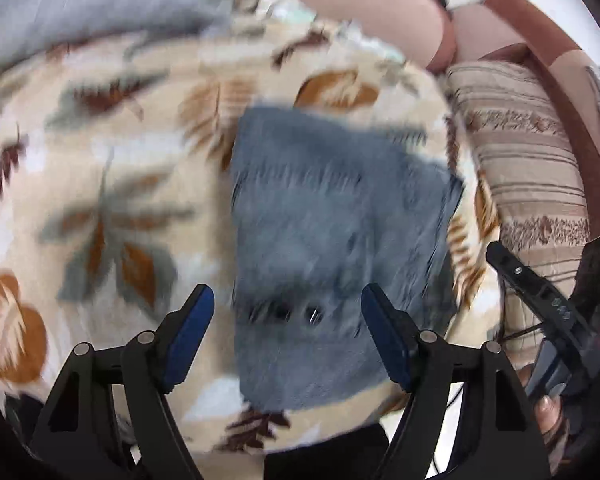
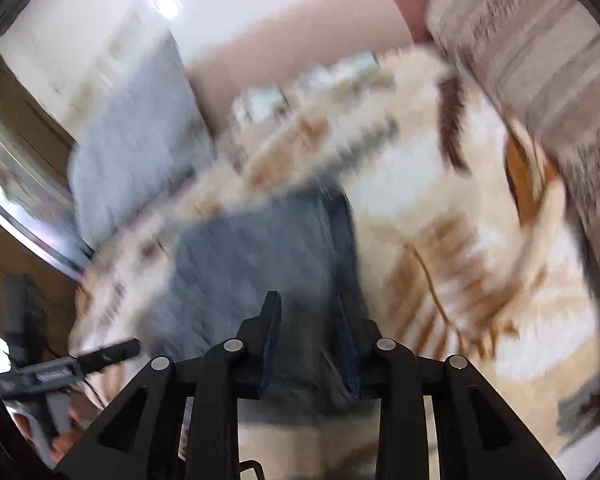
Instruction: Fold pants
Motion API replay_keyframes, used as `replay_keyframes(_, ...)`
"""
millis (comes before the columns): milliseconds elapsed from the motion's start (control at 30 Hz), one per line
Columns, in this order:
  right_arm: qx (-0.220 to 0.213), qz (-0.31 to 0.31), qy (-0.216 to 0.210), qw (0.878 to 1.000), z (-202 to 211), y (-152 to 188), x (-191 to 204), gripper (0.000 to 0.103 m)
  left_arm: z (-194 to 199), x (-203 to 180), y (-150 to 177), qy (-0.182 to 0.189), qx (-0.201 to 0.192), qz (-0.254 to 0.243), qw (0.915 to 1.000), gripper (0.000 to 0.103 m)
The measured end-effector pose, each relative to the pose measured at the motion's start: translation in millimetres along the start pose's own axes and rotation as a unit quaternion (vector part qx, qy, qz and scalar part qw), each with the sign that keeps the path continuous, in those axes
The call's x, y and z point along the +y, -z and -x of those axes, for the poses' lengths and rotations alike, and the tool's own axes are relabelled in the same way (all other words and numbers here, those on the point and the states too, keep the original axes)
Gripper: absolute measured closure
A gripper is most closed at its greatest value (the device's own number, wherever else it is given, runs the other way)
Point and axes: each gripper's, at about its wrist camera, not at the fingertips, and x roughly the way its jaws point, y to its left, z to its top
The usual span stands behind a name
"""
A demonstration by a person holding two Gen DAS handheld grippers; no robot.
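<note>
Both views smeared by motion blur. Grey pants [image 1: 332, 248], folded into a compact stacked rectangle, lying flat on a leaf-patterned blanket [image 1: 112, 168] in cream, brown and grey. In the left wrist view, pants at centre, reaching from about 12 o'clock down to 6 o'clock; layered edges showing along the 3 o'clock side, small dark marks near the lower edge, too blurred to identify. Left gripper [image 1: 287, 306] above the near end of the pants, jaws released and spread wide, blue pads apart, nothing between them. Right gripper [image 1: 540, 300] at 4 o'clock, off the edge of the blanket. A striped cushion [image 1: 532, 168] at 2 o'clock, a pale blue-grey pillow [image 1: 80, 8] at 11 o'clock.

In the right wrist view, pants [image 2: 260, 256] straight ahead at 12 o'clock of the right gripper [image 2: 309, 322]. Jaws narrowed with a gap left; whether fabric lies gripped between them, cannot tell. Left gripper [image 2: 104, 354] at 8 o'clock. No containers visible.
</note>
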Motion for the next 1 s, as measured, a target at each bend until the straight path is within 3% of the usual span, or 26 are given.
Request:
replay_keyframes(67,-0.012,0.013,-0.018,1.000,-0.7,-14.9,14.3,0.072,-6.2,-10.9,-14.1,-0.019,-0.014,-0.012,0.9996,0.027)
replay_keyframes(267,-0.005,0.023,-0.033,0.999,-44.8,-34.2,29.9,0.070,-42.5,-15.0,-37.9,-0.047,-0.003,-0.004,0.9989,0.027)
replay_keyframes(300,0.000,0.024,-0.022,0.999,-51.0,-33.8,26.0,0.064,-51.4,-14.6,-38.5,-0.053,0.003,-0.005,0.9986,0.027)
replay_keyframes(333,0.017,0.024,-0.002,1.000,-68.0,-30.6,22.0,0.046,-62.9,-14.4,-39.4,-0.061,0.010,-0.007,0.9981,0.027)
replay_keyframes(367,0.029,0.019,0.015,0.999,-80.8,-28.8,13.8,0.036,-71.8,-13.0,-39.3,-0.066,0.018,-0.008,0.9976,0.027)
replay_keyframes(400,0.043,0.006,0.040,0.998,-93.5,-25.9,1.5,0.007,-81.0,-11.7,-39.1,-0.074,0.025,-0.008,0.9969,0.026)
replay_keyframes(433,0.053,-0.007,0.050,0.997,-103.2,-23.7,-9.6,0.001,-88.3,-10.1,-39.0,-0.077,0.029,-0.008,0.9965,0.025)
replay_keyframes(567,0.061,-0.069,-0.008,0.996,-113.0,-15.4,-38.3,0.001,-97.7,-1.2,-40.0,-0.061,0.030,0.008,0.9977,0.017)
replay_keyframes(667,0.059,-0.050,0.003,0.997,-110.0,-13.6,-31.0,0.001,-101.1,6.4,-41.1,-0.052,0.037,0.028,0.9976,0.011)
replay_keyframes(800,0.057,-0.074,0.001,0.996,-108.1,-10.5,-32.6,0.001,-102.7,18.6,-39.5,-0.025,0.045,0.065,0.9965,0.009)
replay_keyframes(1000,0.082,-0.087,0.033,0.992,-105.5,-11.6,-27.5,0.001,-98.7,11.9,-35.4,-0.048,0.037,0.056,0.9966,0.008)
